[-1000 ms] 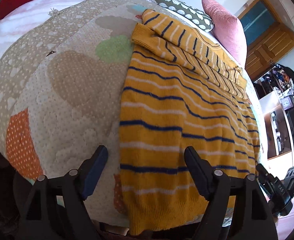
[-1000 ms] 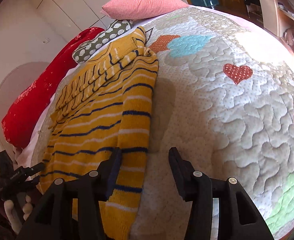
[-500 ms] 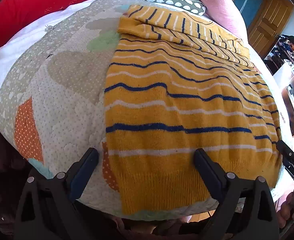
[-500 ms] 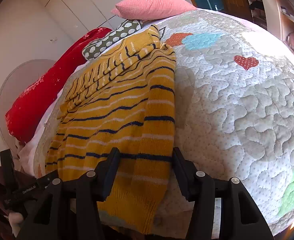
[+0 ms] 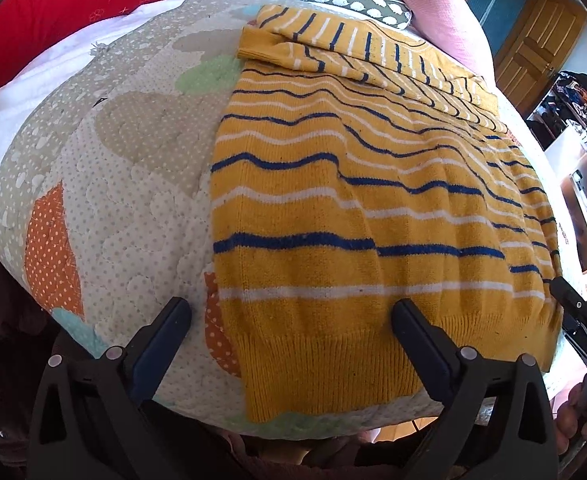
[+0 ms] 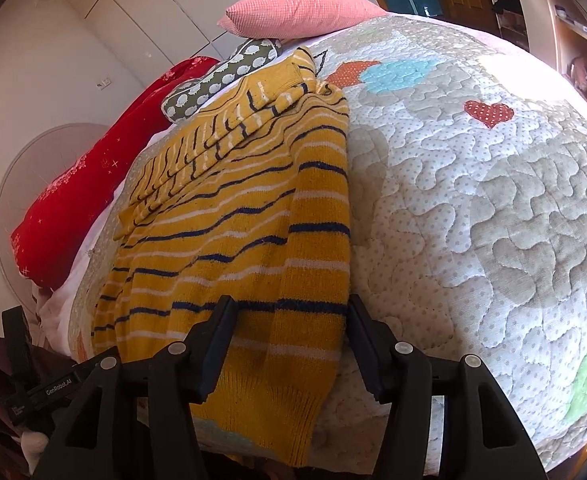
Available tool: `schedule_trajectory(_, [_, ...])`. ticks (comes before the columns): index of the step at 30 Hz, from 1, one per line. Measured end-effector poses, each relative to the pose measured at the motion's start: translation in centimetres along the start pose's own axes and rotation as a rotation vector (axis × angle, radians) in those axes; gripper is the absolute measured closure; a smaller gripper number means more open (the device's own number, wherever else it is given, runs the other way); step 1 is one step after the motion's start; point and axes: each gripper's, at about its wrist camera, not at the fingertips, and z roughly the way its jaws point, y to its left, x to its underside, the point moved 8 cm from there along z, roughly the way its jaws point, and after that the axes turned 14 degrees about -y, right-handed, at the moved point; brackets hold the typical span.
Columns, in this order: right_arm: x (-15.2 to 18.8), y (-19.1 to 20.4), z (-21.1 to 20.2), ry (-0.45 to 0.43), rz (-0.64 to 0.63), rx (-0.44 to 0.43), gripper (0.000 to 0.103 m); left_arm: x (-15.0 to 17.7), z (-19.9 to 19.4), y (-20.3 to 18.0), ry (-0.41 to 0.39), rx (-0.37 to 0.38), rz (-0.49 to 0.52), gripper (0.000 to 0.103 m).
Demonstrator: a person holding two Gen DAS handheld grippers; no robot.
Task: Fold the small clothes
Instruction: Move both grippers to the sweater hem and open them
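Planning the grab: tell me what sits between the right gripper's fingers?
In the right wrist view, the sweater's hem corner lies between the open right gripper's fingers.

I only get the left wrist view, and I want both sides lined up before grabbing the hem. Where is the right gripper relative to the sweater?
Observer: The right gripper is at the right hem corner of the sweater, with one jaw over the knit and the other at its side edge.
Operator: Is the fabric pinched there?
Observer: No. The jaws are wide apart and the knit lies loose between them.
Operator: What's on the bed beyond that edge?
Observer: To the right of the sweater, the quilt shows a red heart patch.
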Motion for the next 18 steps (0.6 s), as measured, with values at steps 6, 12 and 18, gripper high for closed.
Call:
schedule_trajectory(6, [0.1, -0.3, -0.4, -0.032, 0.023, -0.079, 0.04, -0.4, -1.0, 0.8, -0.036, 0.077, -0.07, 0.02])
schedule_trajectory(12, [0.0, -0.7, -0.9, 0.008, 0.061, -0.155, 0.04, -0.8, -1.6, 2.9, -0.037, 0.26, -0.251, 0.038])
schedule_trajectory(18, [0.0, -1.2, -1.6, 0.017, 0.113, -0.203, 0.04, -1.6, -1.2, 3.9, 0.005, 0.432, -0.443, 0.037])
